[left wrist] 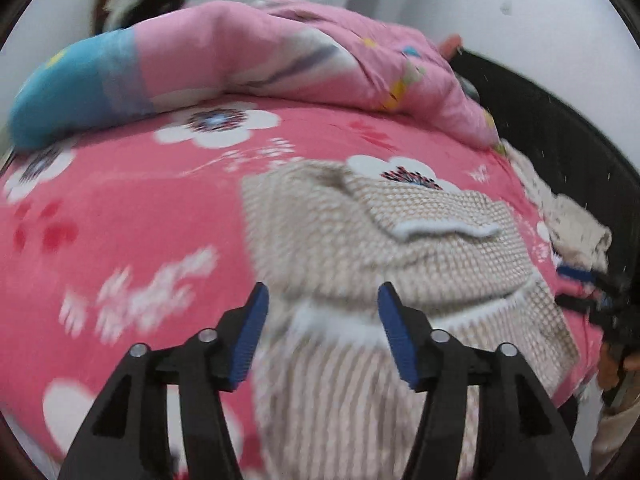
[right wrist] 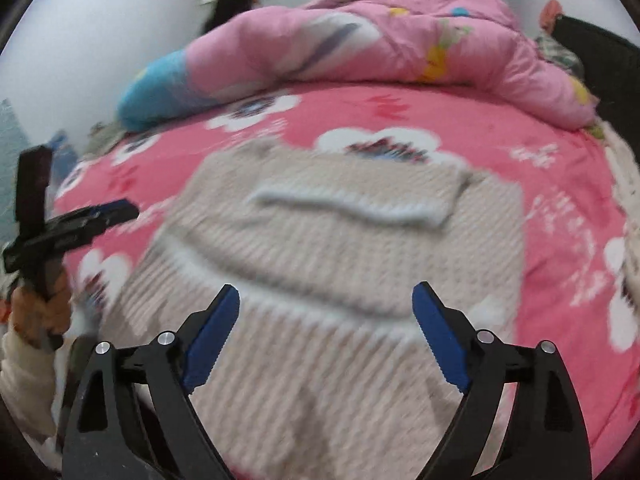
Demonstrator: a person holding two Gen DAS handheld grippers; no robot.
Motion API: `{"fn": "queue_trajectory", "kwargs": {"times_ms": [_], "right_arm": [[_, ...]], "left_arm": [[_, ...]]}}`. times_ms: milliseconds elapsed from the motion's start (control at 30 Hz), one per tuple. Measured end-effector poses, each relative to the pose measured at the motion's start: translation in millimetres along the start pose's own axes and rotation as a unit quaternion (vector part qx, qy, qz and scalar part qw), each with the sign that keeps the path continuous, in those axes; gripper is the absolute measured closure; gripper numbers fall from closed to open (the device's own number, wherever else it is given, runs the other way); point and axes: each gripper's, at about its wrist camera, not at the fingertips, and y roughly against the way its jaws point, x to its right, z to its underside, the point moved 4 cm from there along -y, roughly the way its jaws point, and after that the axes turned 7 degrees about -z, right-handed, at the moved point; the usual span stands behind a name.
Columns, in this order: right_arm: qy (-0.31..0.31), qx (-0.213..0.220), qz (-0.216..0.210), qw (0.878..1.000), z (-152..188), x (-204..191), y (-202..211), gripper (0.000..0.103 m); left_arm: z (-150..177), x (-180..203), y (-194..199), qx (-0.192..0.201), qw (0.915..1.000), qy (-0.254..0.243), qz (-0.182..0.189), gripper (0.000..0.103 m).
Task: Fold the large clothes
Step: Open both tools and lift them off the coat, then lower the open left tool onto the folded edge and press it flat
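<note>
We see the bed [left wrist: 120,216] under a pink flowered sheet, with a pink and blue quilt [left wrist: 248,52] heaped along its far side. A beige knitted sweater [right wrist: 320,248] lies spread on the sheet, one part with a white cuff [right wrist: 352,208] folded over its middle. Our left hand-held gripper [left wrist: 322,304] hangs above the sweater's near part, jaws apart and holding nothing. Our right hand-held gripper [right wrist: 326,300] is likewise above the sweater, jaws wide apart.
</note>
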Motion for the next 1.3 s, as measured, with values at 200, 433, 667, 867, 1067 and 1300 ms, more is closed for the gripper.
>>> {"fn": "queue_trajectory", "kwargs": {"times_ms": [200, 433, 667, 867, 1067, 1300], "right_arm": [[-0.012, -0.031, -0.008, 0.999, 64, -14, -28, 0.016], [-0.055, -0.027, -0.030, 0.998, 80, 3, -34, 0.016], [-0.049, -0.028, -0.023, 0.998, 81, 3, -33, 0.016], [-0.051, -0.026, -0.023, 0.998, 87, -1, -34, 0.016], [-0.053, -0.028, -0.024, 0.998, 85, 0, -37, 0.015], [-0.053, -0.028, -0.024, 0.998, 85, 0, -38, 0.015]], "left_arm": [[70, -5, 32, 0.026, 0.9991, 0.028, 0.021, 0.046], [91, 7, 11, 0.021, 0.9980, 0.048, 0.036, 0.050], [79, -10, -25, -0.014, 0.9983, 0.056, 0.002, 0.063], [64, -4, -21, -0.006, 0.9967, 0.042, 0.070, 0.064], [61, -13, -59, -0.070, 0.9942, 0.063, 0.053, 0.065], [46, 0, -45, -0.038, 0.9867, 0.072, 0.141, 0.065]]}}
